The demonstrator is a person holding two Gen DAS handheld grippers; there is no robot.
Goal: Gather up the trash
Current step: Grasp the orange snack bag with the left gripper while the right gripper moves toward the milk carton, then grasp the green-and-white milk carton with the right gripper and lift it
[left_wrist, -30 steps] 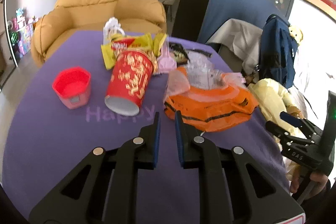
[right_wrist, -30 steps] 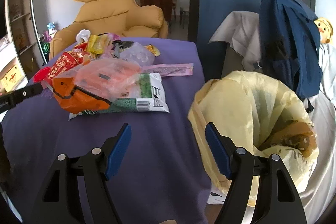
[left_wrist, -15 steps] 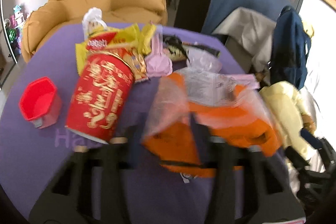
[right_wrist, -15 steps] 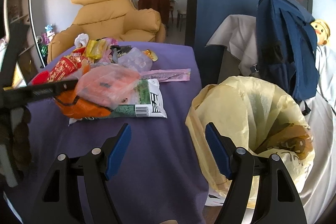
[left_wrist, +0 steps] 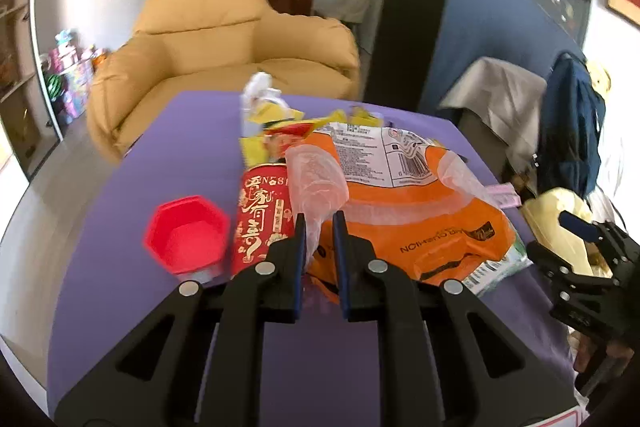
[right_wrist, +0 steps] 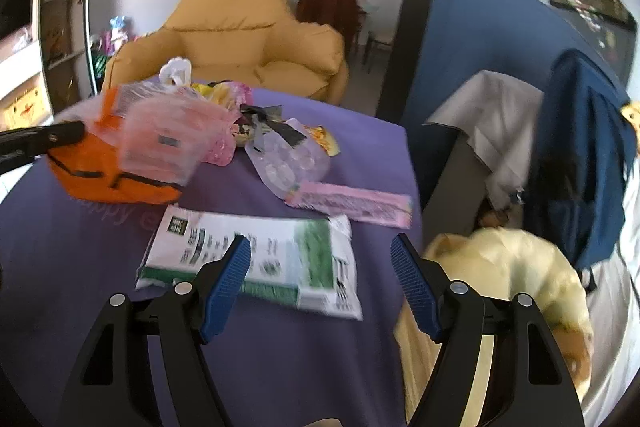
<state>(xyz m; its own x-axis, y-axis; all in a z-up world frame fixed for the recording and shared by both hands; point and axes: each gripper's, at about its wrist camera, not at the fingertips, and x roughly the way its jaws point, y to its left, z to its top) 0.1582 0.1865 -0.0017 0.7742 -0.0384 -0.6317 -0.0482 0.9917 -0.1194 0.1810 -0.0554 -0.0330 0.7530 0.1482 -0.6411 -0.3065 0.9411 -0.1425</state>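
Left gripper: jaws closing, blue pads narrow, clenched on a fold of the clear bag that runs down between them.
Orange packet: hangs with the clear bag from the left gripper, tilted up off the table; label side with barcode faces the camera. In the right wrist view its lower edge sits close over the cloth; contact cannot be told.
Right gripper: fingers released, spread wide, nothing between them; held above the near table edge.
Green packet: flat on the table, just beyond the right gripper's left finger, apart from the orange packet.
Pink wrapper: flat, just behind the green packet, near the table's right edge.
Clear tray: behind the pink wrapper, touching it.
Red can: lying on its side, left of the held bag.
Red cup: upright, just beside the can, mouth up.
Yellow wrappers: heaped behind the can.
Trash bag: pale yellow, open, off the table's right side, beside the right gripper.
Armchair: tan, behind the table.
Backpack: blue, hung behind the trash bag.
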